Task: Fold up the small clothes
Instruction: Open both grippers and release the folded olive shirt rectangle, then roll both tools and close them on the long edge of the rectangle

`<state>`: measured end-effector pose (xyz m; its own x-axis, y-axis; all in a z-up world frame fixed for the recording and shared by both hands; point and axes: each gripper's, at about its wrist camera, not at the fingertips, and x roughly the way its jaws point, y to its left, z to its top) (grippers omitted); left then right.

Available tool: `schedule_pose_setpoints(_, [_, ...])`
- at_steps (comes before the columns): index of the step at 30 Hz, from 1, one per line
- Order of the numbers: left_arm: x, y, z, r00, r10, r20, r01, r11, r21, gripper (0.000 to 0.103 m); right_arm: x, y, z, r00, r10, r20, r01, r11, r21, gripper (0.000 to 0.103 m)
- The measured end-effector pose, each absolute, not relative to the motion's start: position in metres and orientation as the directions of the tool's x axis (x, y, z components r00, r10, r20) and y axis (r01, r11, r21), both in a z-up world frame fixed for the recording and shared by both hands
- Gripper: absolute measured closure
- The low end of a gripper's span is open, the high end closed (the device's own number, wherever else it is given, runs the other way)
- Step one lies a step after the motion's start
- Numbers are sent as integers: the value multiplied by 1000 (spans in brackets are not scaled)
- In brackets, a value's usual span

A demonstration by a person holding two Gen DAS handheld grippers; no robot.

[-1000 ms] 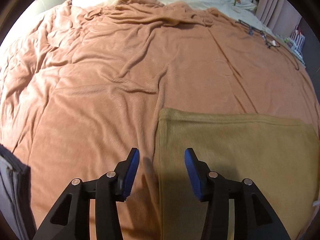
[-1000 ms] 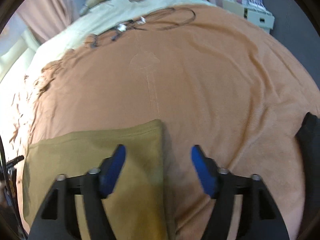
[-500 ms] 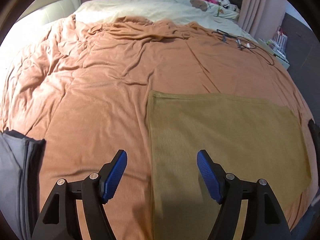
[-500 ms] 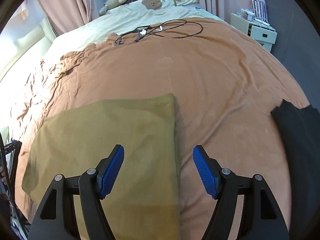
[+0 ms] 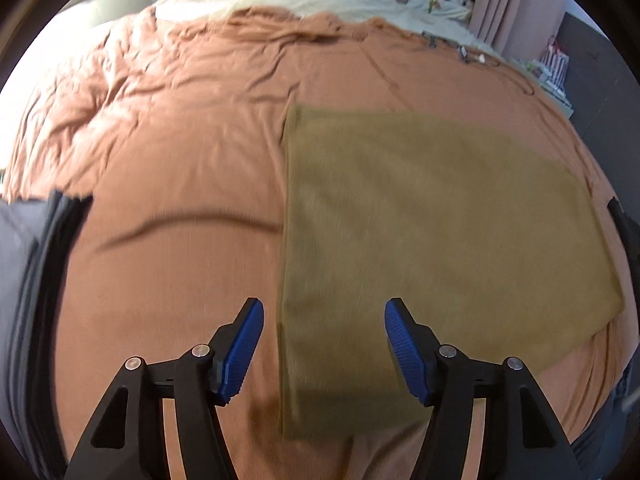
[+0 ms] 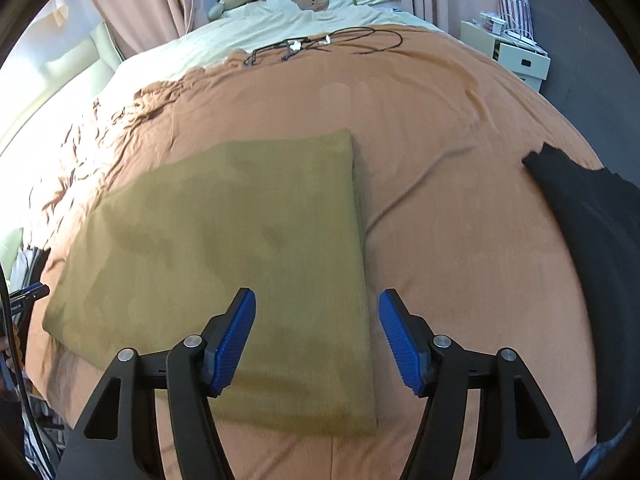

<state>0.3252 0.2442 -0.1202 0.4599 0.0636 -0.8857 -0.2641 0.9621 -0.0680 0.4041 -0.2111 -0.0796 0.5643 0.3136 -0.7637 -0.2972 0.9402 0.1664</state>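
1. Nearest the cameras, the left gripper (image 5: pixel 324 346) stands with its blue pads wide apart and nothing between them; the right gripper (image 6: pixel 316 338) is spread just as wide and equally empty; both hover above the near part of the cloth, not touching it as far as the views show.
2. The olive garment (image 6: pixel 240 240) lies flat as a neat rectangle on the orange blanket (image 5: pixel 180 160); its left edge passes between the left gripper's fingers, its right edge between the right gripper's fingers; judging by the tidy shape, a fold is probably done and another may remain.
3. The risk at the next pinch: the blanket is soft and loose, so a pad driven low could catch blanket together with garment and drag both; a shallow bite could take only the top layer, and the fold would peel apart.
4. To the left, a grey folded stack (image 5: pixel 28 280) sits near the edge; to the right, a black garment (image 6: pixel 592 240) lies well apart from the olive one; a wide sweep could nudge either.
5. Farther off, dark cables (image 6: pixel 320 44) rest where the blanket meets the cream bedding (image 6: pixel 280 16); they are far from the work and unlikely to snag unless the blanket is pulled.
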Motion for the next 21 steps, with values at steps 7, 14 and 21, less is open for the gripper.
schedule_pose_setpoints(7, [292, 254, -146, 400, 84, -913, -328, 943, -57, 40, 385, -208, -101, 553, 239, -798, -275, 957, 95, 41])
schedule_pose_setpoints(14, [260, 265, -162, 381, 102, -919, -387, 920, -59, 40, 375, -215, -131, 513, 171, -841, -202, 977, 75, 41])
schedule_pose_setpoints(21, [241, 273, -151, 414, 74, -907, -414, 903, -115, 40, 363, -233, -126, 515, 262, -816, -174, 964, 201, 41])
